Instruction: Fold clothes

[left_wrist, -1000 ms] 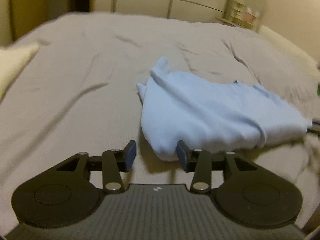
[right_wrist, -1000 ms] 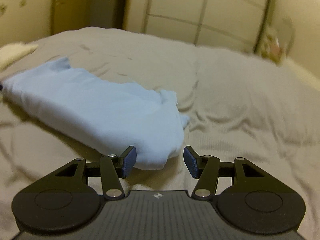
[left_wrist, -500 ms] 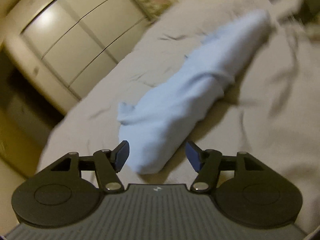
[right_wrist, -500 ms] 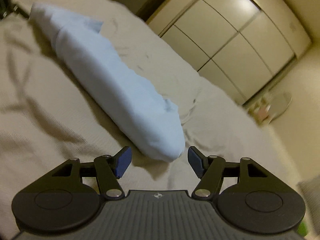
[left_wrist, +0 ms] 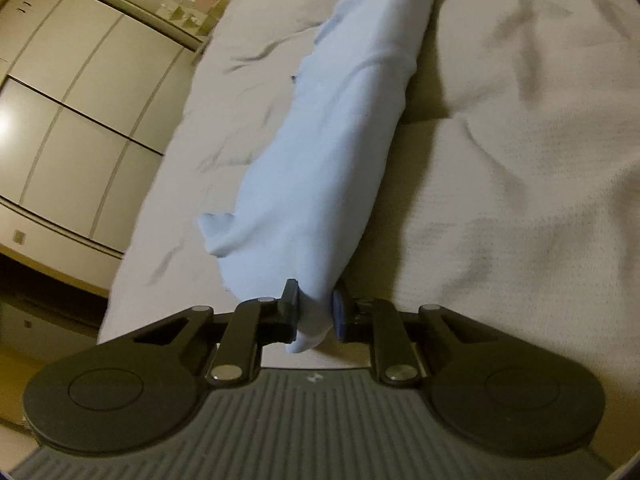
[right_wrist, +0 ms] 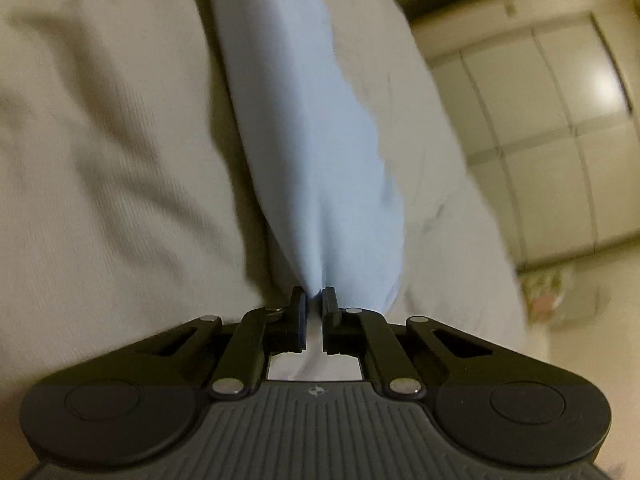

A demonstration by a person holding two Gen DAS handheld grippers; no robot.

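A light blue garment (left_wrist: 332, 152) lies folded into a long band on a beige bedspread (left_wrist: 520, 160). In the left wrist view it runs from the fingers up to the top edge. My left gripper (left_wrist: 315, 310) is shut on its near end, and a tongue of cloth hangs out below the pads. The right wrist view shows the same light blue garment (right_wrist: 316, 152) stretching away from my right gripper (right_wrist: 314, 306), which is shut on the opposite end. Both views are rolled sideways. The cloth looks pulled taut between the two grippers.
The bedspread (right_wrist: 100, 160) is wrinkled on both sides of the garment. Pale wardrobe doors (left_wrist: 72, 92) stand beyond the bed, and also show as wardrobe doors (right_wrist: 552, 128) at the right. Small cluttered shelves (left_wrist: 192, 4) sit near the far corner.
Both grippers were open just short of the garment's ends. They have since rolled sideways, moved in and shut on the cloth, which now stretches in a long band.
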